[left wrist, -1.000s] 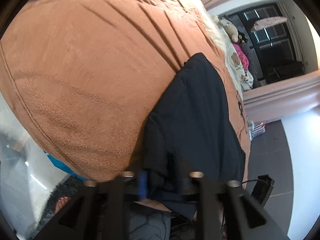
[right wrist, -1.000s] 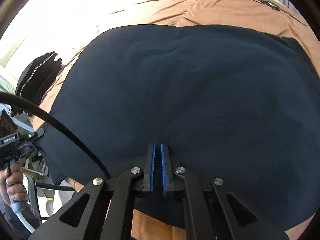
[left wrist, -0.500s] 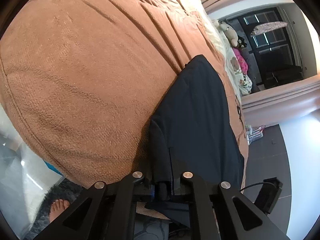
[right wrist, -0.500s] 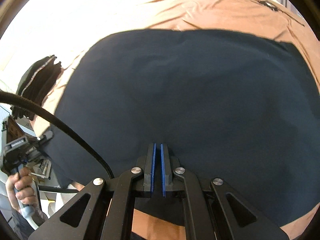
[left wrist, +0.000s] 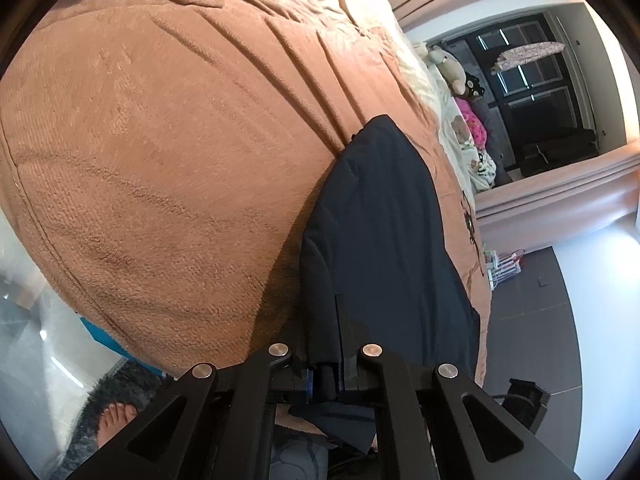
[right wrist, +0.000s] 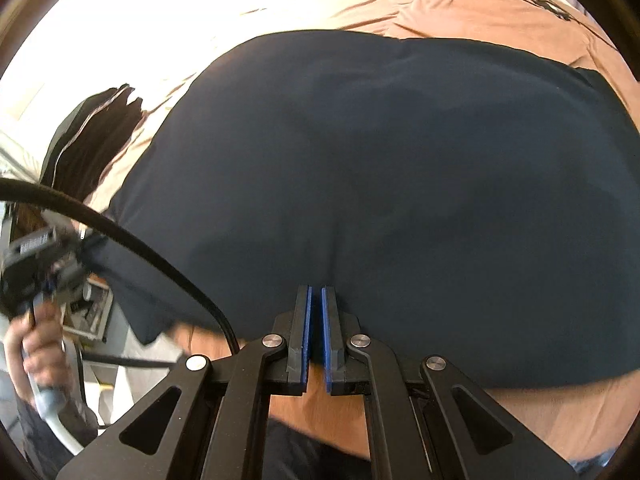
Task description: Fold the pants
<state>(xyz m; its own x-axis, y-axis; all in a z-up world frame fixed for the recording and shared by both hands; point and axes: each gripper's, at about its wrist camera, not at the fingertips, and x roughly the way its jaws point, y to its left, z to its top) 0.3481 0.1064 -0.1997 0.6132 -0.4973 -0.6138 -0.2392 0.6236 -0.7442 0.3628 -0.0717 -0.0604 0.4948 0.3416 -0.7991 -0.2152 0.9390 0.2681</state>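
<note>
The left wrist view alone shows stuffed toys (left wrist: 452, 66) at the far bed end, a dark window (left wrist: 536, 92) and a bare foot (left wrist: 114, 420) on the floor. The right wrist view alone shows a folded dark garment (right wrist: 92, 140) and the person's hand (right wrist: 34, 352) on the other tool's handle. No containers are visible. The dark pants (right wrist: 380, 184) lie spread on the brown blanket (left wrist: 160, 160). The left gripper (left wrist: 325, 380) is clamped on the pants' near edge. The right gripper (right wrist: 315, 336), pads nearly together, pinches a fold of the pants.
</note>
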